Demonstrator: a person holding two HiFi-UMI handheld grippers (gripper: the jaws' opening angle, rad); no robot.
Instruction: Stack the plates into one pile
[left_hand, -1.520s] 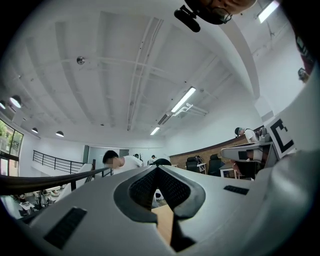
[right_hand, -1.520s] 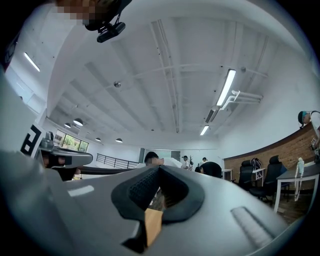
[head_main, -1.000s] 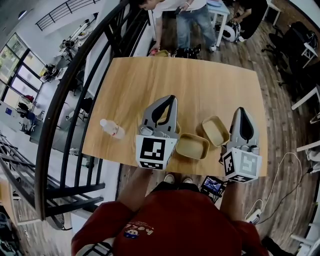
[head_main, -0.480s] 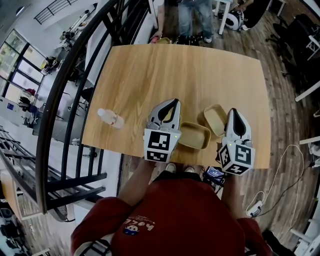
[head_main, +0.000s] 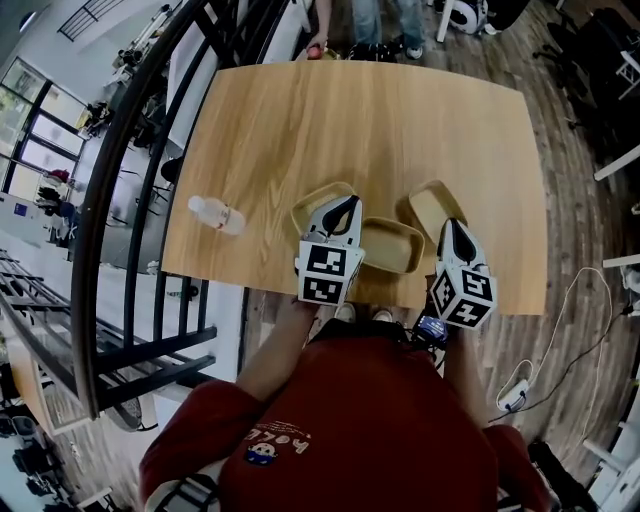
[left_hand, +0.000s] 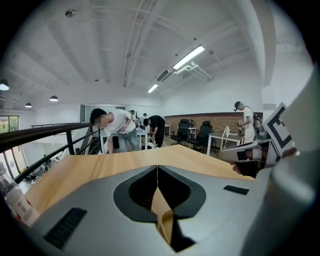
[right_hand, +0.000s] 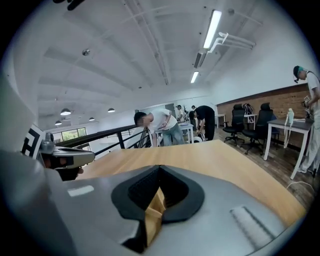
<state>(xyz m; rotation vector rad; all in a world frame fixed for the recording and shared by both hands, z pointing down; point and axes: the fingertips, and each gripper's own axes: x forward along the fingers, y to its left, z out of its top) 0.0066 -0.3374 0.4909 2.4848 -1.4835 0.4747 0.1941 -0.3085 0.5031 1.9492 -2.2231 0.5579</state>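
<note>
1. Both tongs are clenched and empty. The left tongs (head_main: 343, 208) have their tip above the left plate (head_main: 308, 212), and the right tongs (head_main: 452, 228) have theirs at the near edge of the right plate (head_main: 430, 204).
2. Between them lies the middle plate (head_main: 392, 247), its long axis crosswise. It is about equally near either hand.
3. All three are tan, shallow, rounded rectangles, close together by the tabletop's (head_main: 380, 120) near edge and not yet stacked.

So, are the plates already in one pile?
No, the head view shows three plates spread side by side on the table.
</note>
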